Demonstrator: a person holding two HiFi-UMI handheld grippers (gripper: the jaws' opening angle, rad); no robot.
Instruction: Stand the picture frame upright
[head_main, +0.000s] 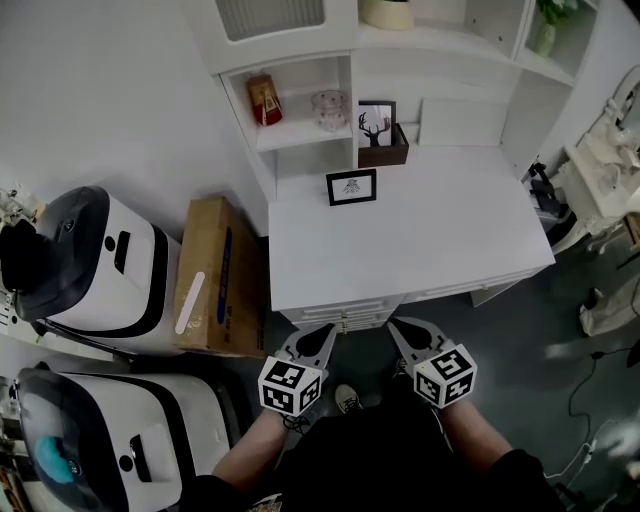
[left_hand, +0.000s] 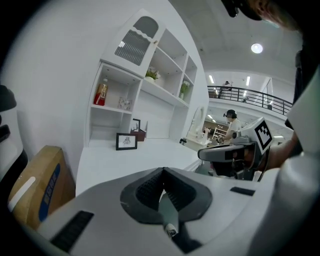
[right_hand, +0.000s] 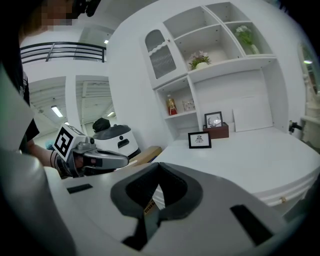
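The left gripper (head_main: 325, 332) and the right gripper (head_main: 398, 326) sit side by side at the bottom centre of the head view, just short of the near edge of the white surface (head_main: 450, 235). Both are clenched on nothing: in each gripper view the jaws meet with no gap and nothing lies between them.

The picture frame (head_main: 351, 187), small and black with a pale print, is in the upper middle of the head view, toward the back of the surface and well apart from both grippers. It looks already upright, face toward the person, and both gripper views show it standing too. Behind it a second frame (head_main: 377, 120) stands in a brown box (head_main: 385, 155) against the shelf unit (head_main: 300, 95).

So the task looks done, and the step in hand is probably a check from a distance. Doing that well means keeping both grippers back from the surface and not sweeping across it. If the frame needs squaring, it is best to open one gripper before reaching and come in slowly from the front toward the top edge. The touch should be light, since a frame this small likely tips at a slight push, and the gripper should stay clear of the brown box
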